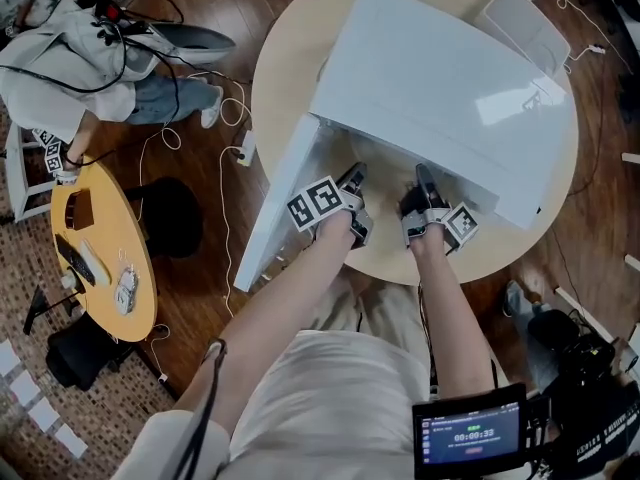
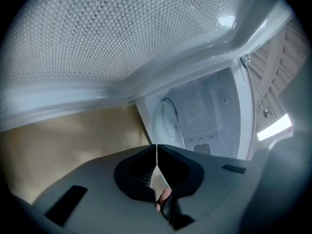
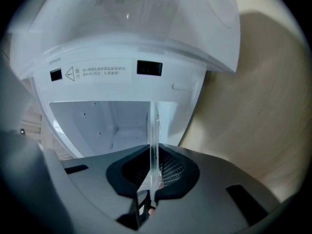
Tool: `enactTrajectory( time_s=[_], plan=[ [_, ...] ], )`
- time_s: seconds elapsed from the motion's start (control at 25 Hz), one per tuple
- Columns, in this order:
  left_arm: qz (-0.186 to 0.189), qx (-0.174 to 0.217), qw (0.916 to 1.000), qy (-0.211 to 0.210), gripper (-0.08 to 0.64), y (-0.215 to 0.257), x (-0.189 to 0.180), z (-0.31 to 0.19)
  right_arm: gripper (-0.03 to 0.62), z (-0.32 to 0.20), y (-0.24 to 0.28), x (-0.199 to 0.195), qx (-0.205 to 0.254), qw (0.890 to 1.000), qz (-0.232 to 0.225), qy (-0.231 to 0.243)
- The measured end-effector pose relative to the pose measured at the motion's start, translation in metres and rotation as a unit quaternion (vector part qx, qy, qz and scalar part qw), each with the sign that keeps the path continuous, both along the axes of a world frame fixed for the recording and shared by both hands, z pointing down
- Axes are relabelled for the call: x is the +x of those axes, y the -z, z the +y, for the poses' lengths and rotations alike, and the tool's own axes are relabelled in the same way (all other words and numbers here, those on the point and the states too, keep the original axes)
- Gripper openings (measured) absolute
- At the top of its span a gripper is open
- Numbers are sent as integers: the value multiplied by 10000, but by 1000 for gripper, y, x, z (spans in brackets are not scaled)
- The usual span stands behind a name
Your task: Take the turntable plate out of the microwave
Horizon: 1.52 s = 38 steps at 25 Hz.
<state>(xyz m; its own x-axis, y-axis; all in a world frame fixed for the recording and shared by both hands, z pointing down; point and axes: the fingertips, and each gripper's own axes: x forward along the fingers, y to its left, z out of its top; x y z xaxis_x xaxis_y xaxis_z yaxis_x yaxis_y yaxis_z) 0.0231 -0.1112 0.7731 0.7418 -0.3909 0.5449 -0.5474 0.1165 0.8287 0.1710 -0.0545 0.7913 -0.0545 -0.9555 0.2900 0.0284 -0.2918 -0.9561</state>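
Note:
A white microwave (image 1: 440,78) stands on a round wooden table (image 1: 285,58), its door (image 1: 278,203) swung open to the left. Both grippers reach into the opening. The clear glass turntable plate (image 3: 153,128) shows edge-on in the right gripper view, and my right gripper (image 3: 153,152) is shut on its rim. In the left gripper view the same plate (image 2: 168,123) appears as a pale oval tipped up inside the cavity. My left gripper (image 2: 156,147) is shut with nothing in it, just in front of the opening, near the door. From the head view the plate is hidden by the microwave's top.
A flat white pad (image 1: 525,23) lies on the table behind the microwave. A small yellow round table (image 1: 100,258) with small items stands at the left. A seated person (image 1: 90,58) and loose cables (image 1: 190,128) are on the floor beyond it. A monitor (image 1: 470,433) sits at bottom right.

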Motion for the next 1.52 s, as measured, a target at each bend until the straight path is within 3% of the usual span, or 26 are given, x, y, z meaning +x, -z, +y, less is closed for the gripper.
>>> enactTrajectory(
  time_s=[0.56,0.8,1.12,1.52],
  plan=[
    [203,162,9997,19,17,14,-3,11,25,-1,32,-2,373,9985,265,300],
    [513,117,9986,100,17,23,-4,16,25,-4,48,0,575,9959,487,499],
    [840,392,9955,200,20,50,-3,15,25,-5,74,-3,831,9951,299,445],
    [715,503,9961,141,63,65,-8,19,25,3,96,-14,948,9912,407,826]
  ],
)
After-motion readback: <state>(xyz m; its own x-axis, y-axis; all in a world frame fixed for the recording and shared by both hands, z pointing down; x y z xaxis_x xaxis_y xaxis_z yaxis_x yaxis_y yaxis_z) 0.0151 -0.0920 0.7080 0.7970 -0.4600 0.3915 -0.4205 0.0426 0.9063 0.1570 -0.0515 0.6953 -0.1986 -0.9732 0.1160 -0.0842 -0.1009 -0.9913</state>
